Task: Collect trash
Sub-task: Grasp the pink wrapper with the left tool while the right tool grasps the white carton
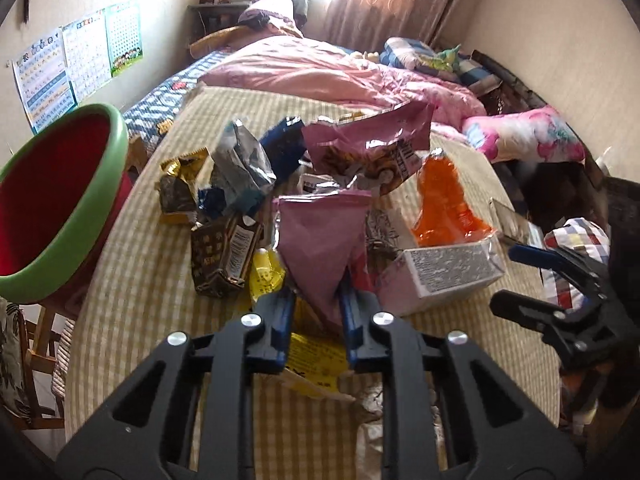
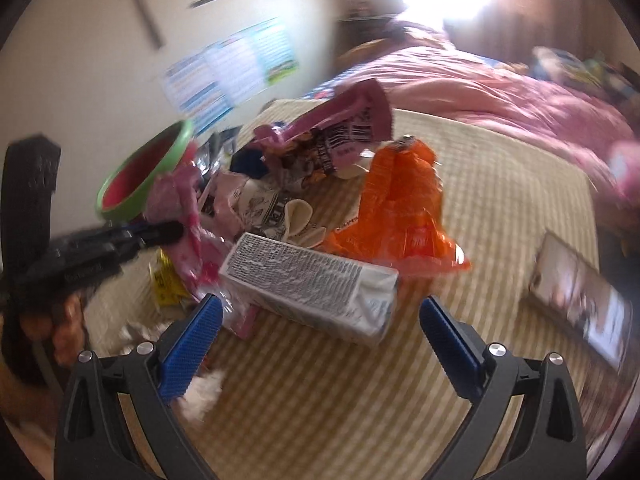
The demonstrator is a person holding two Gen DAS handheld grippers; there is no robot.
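Note:
A heap of snack wrappers lies on the yellow checked tabletop [image 1: 160, 300]. My left gripper [image 1: 316, 306] is shut on the lower tip of a pink wrapper [image 1: 320, 240], which stands up between the blue pads. From the right wrist view the left gripper [image 2: 172, 232] shows at the left, with the pink wrapper [image 2: 188, 200] in it. My right gripper [image 2: 320, 308] is open, its jaws wide apart, just in front of a white carton [image 2: 304, 280] that lies on its side. An orange bag [image 2: 400, 216] stands behind the carton. The red bin with a green rim [image 1: 60, 200] is at the left.
A yellow wrapper [image 1: 316, 356] lies under the left gripper. Brown and silver packets [image 1: 228, 216] sit beside the bin. A bigger pink bag [image 1: 372, 148] tops the heap. A bed with a pink quilt [image 1: 320, 68] lies beyond. A flat box [image 2: 580, 296] lies at the right edge.

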